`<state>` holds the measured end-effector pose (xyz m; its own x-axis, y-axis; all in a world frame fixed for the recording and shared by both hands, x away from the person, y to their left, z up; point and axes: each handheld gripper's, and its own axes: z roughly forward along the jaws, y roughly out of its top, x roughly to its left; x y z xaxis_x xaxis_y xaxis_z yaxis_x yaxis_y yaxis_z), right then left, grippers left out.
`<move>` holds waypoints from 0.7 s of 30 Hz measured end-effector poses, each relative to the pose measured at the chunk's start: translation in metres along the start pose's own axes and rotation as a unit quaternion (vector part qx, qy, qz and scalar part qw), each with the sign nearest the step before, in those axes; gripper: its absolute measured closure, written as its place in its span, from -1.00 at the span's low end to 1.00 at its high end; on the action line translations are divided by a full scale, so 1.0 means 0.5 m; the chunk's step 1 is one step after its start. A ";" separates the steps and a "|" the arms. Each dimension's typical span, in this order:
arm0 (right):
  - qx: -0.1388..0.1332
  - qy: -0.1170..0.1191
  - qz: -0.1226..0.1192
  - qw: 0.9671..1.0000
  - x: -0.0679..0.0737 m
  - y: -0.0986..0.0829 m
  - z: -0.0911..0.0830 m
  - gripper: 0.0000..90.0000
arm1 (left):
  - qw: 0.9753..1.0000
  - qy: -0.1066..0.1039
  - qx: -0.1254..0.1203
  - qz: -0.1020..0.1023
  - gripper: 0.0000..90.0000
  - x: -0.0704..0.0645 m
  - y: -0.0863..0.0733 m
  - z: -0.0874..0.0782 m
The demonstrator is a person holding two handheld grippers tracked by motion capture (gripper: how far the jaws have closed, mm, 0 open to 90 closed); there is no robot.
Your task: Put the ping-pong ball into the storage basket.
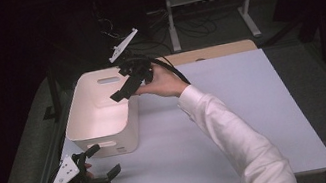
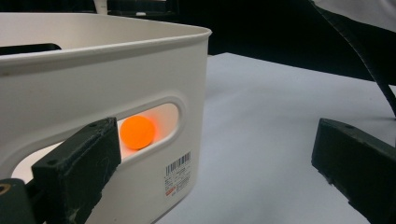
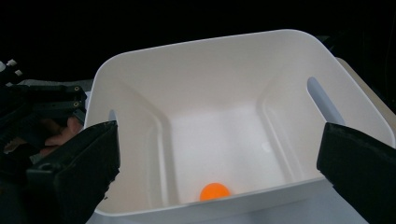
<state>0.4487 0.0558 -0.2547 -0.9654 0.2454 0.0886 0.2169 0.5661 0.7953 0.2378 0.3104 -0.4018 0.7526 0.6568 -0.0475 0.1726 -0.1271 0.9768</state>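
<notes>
A white plastic bin [image 1: 102, 132] stands on the left part of the pale table [image 1: 241, 113]. An orange ball [image 3: 215, 191] lies on the bin's floor against the near wall [image 3: 210, 205]. Through the handle slot in the bin wall [image 2: 93, 70] the same ball [image 2: 137, 132] is visible. My right gripper [image 1: 127, 85] hovers over the bin's right rim, tilted down into it, jaws open and empty [image 3: 215, 158]. My left gripper [image 1: 103, 160] rests low by the bin's front corner, open with nothing in it [image 2: 215, 163], and appears at the bin's left side [image 3: 42, 116].
A barcode label [image 2: 178, 175] marks the bin's outer wall. A tan board [image 1: 215, 52] lies at the table's far edge. Behind it on the dark floor stand a metal frame [image 1: 208, 2] and loose cables [image 1: 190, 28]. The right arm's white sleeve [image 1: 229, 130] crosses the table.
</notes>
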 end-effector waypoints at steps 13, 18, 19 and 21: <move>-0.020 -0.015 -0.001 1.000 -0.003 -0.025 -0.032 -1.00 | 1.000 0.001 0.003 0.001 -0.98 0.001 0.000 0.001; -0.023 -0.018 -0.005 1.000 -0.002 -0.035 -0.043 -1.00 | 1.000 0.002 0.006 0.001 -0.98 0.001 0.000 0.002; -0.023 -0.018 -0.005 1.000 -0.002 -0.035 -0.043 -1.00 | 1.000 0.002 0.005 0.000 -0.98 0.001 0.000 0.002; -0.026 -0.020 -0.001 0.999 -0.002 -0.043 -0.050 -1.00 | 1.000 0.002 0.006 0.000 -0.98 0.002 0.000 0.002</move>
<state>0.4414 0.0236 -0.2567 -0.9589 0.2767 0.0628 0.2056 0.5250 0.8259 0.2390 0.3101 -0.4020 0.7501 0.6597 -0.0461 0.1799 -0.1366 0.9742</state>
